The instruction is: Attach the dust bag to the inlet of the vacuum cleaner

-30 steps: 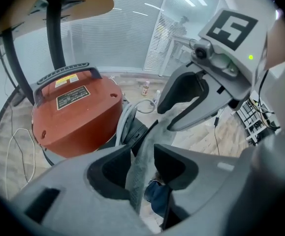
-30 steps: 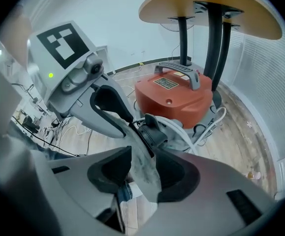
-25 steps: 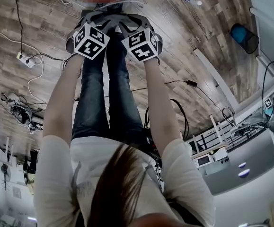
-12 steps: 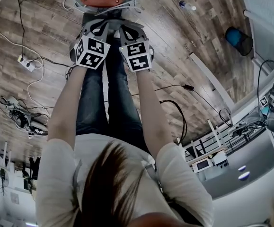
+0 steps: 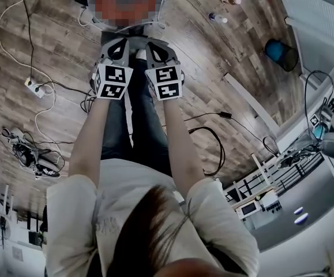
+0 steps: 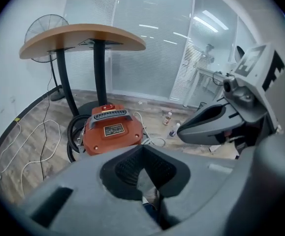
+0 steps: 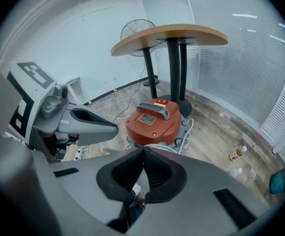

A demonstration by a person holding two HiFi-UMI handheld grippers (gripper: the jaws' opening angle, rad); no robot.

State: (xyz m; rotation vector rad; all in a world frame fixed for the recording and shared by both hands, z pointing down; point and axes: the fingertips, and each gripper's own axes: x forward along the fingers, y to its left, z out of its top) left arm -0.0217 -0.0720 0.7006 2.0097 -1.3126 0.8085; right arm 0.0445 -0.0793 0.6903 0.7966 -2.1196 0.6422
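The orange vacuum cleaner (image 6: 112, 130) (image 7: 154, 120) stands on the wooden floor ahead of both grippers, with a black handle and a label on its top. In the head view a mosaic patch covers its top. My left gripper (image 5: 120, 41) (image 6: 143, 147) is shut, its jaws having just closed on nothing. My right gripper (image 5: 153, 42) (image 7: 143, 149) is shut the same way and holds nothing. The two hang side by side above the person's legs, pointing down at the vacuum and short of it. No dust bag shows in any view.
A round wooden table (image 6: 83, 37) on black legs stands behind the vacuum, with a fan (image 6: 45, 31) further back. A black hose (image 6: 74, 136) curls at the vacuum's left. White cables and a power strip (image 5: 31, 84) lie on the left floor, bottles (image 5: 223, 9) and a blue bin (image 5: 281, 53) to the right.
Both grippers have risen toward the head camera and sit lower in the picture, further from the vacuum. More of the vacuum and the floor around it shows at the top.
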